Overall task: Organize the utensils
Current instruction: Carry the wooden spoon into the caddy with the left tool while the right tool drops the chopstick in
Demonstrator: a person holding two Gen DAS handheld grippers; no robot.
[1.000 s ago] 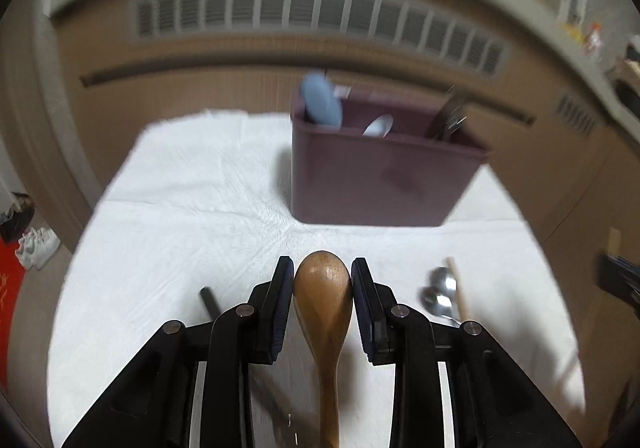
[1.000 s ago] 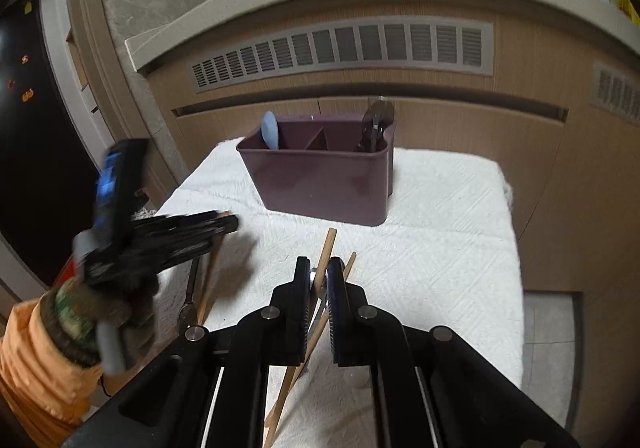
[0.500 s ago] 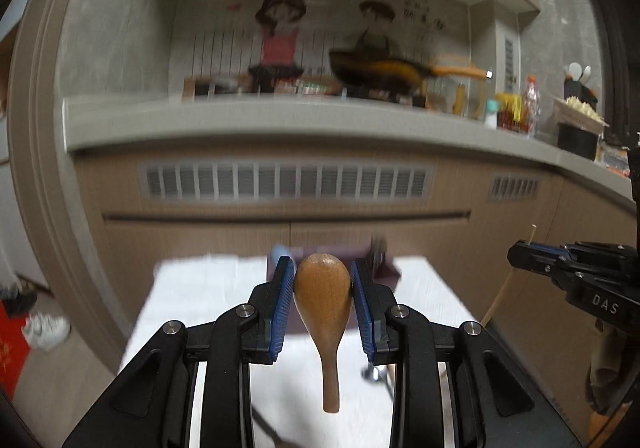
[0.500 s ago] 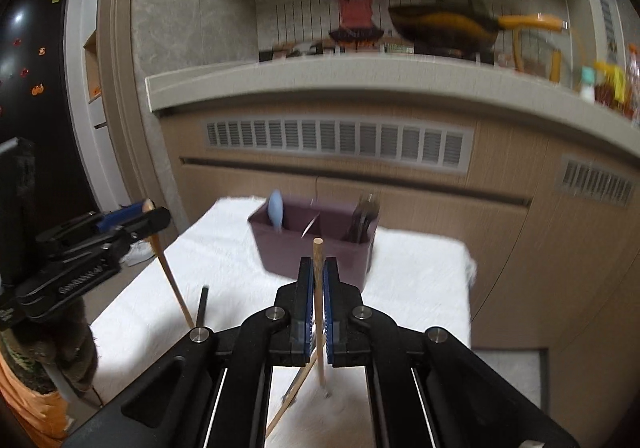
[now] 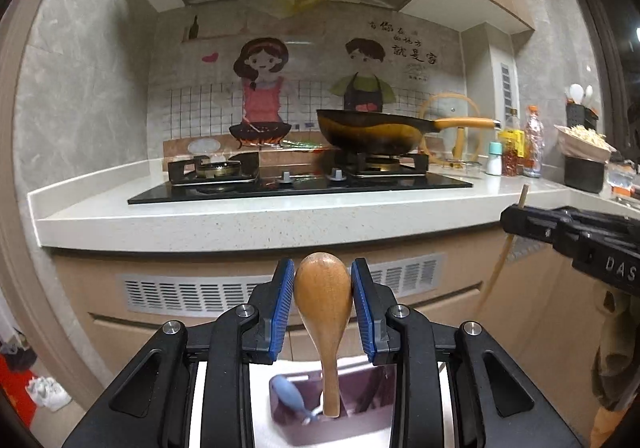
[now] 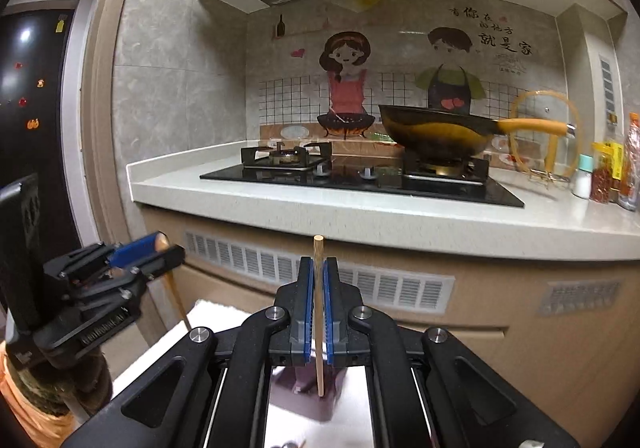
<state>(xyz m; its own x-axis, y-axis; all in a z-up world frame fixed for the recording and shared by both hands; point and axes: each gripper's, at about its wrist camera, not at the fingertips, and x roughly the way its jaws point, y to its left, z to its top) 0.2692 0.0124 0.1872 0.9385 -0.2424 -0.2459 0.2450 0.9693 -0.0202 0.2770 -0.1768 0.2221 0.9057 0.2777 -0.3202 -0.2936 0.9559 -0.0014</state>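
A rounded, honey-brown wooden spoon (image 5: 323,294) hangs bowl-up at lower centre of the left view, its handle pointing down toward the maroon plastic utensil caddy (image 5: 360,426) at the bottom edge. The left gripper (image 5: 323,298) is clamped on the spoon's bowl. In the right view, the right gripper (image 6: 319,302) pinches a thin upright wooden chopstick (image 6: 318,312) at lower centre, above the caddy.

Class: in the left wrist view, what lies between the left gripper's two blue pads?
The wooden spoon: its bowl sits clamped between the left gripper pads, handle hanging down.
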